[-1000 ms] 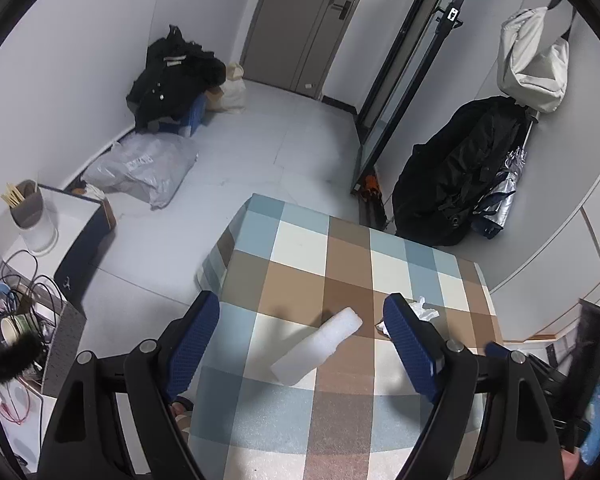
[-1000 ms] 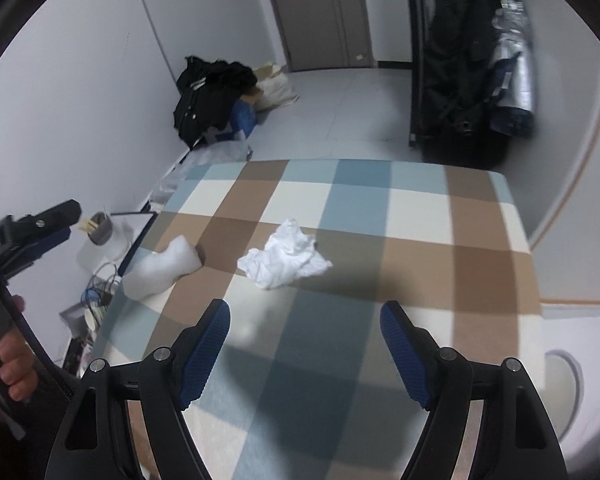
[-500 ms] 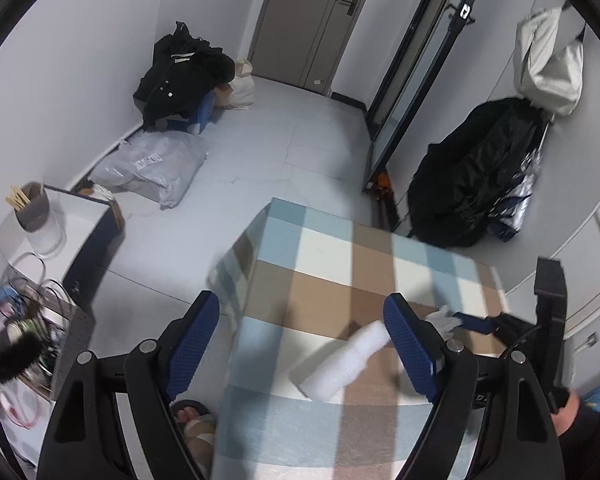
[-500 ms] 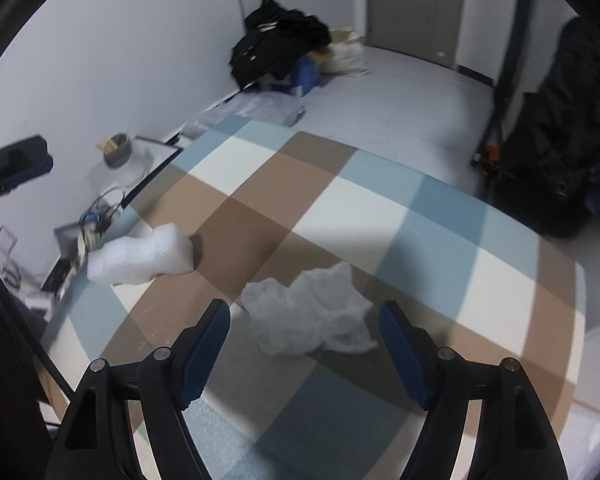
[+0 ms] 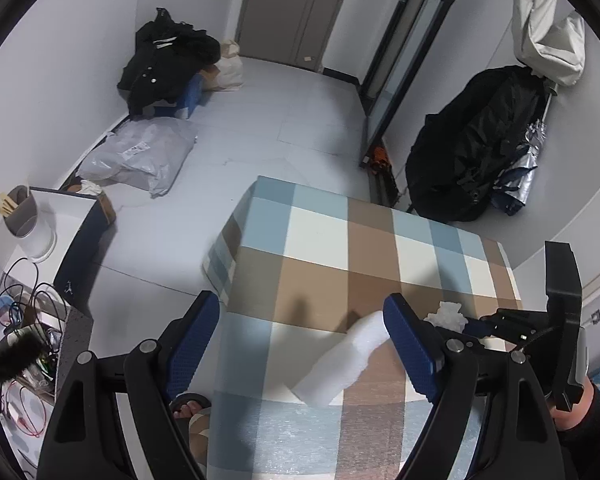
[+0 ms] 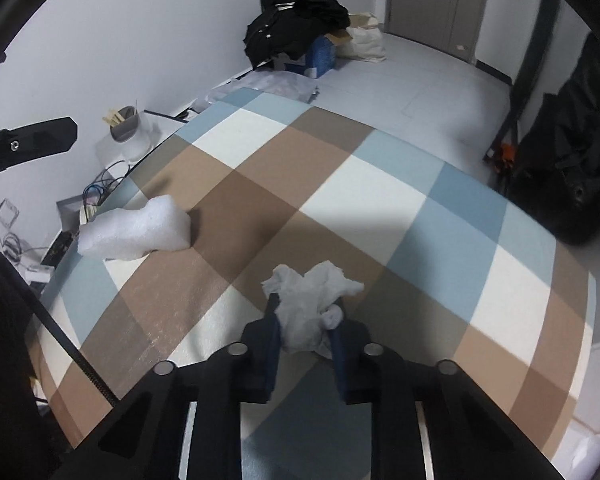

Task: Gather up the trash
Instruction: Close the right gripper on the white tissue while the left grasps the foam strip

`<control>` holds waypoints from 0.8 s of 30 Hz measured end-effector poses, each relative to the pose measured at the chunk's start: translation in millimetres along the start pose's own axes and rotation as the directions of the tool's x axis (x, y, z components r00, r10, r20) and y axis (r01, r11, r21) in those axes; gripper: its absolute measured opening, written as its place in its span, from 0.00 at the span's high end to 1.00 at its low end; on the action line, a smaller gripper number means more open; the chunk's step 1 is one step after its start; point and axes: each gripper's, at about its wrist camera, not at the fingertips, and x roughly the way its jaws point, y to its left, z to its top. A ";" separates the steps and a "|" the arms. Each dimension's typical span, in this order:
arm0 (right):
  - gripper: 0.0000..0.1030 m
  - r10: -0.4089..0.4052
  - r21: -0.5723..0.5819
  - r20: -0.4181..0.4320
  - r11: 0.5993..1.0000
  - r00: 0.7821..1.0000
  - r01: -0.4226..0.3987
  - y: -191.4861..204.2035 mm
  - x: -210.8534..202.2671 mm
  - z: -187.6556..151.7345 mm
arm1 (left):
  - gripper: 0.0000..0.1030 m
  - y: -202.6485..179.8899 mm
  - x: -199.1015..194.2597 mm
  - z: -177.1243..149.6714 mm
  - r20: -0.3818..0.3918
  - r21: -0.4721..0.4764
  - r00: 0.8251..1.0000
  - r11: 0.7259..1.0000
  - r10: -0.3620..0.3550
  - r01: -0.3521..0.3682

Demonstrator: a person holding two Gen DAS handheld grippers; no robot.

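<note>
The checked table [image 5: 332,240] fills both views, but only the left wrist view shows its near-left corner, with the cloth hanging over it and a wide stretch of bare grey floor [image 5: 260,120] running to the door. That view also shows a sandalled foot [image 5: 188,406] beside the table edge and a black bag [image 5: 472,152] leaning at the wall past the far right corner. The right wrist view looks closely along the tabletop, most of which lies bare. There the right gripper [image 6: 306,316] has its blue jaws closing, pads already pressed on the crumpled white tissue [image 6: 312,300] near the middle of the cloth. The white foam piece [image 6: 136,228] lies well to the left, close to the table's left edge, touched by nothing. In the left wrist view the left gripper [image 5: 300,344] hangs above the table with jaws wide apart; the foam shows between them, partly behind the right jaw. Off the table's left side a low white stand [image 5: 60,216] carries a white cup [image 5: 30,224] holding a smaller grey one with pale sticks in it.
</note>
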 end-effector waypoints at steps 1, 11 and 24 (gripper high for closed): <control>0.84 0.002 0.004 0.001 1.000 1.000 -0.002 0.2 -2.1 -2.8 | 0.21 -0.4 0.2 -0.1 0.001 0.002 1.000 1.000 -0.002 0.002; 0.87 0.035 0.123 0.095 0.991 0.995 -0.046 7.5 -41.8 -35.6 | 0.21 10.9 4.5 1.6 -0.058 -0.064 0.995 0.995 -0.081 0.077; 0.86 0.038 0.233 0.210 0.968 0.977 -0.088 7.4 -87.0 -94.2 | 0.21 -28.0 37.9 -0.9 -0.300 0.150 0.949 0.978 -0.097 0.148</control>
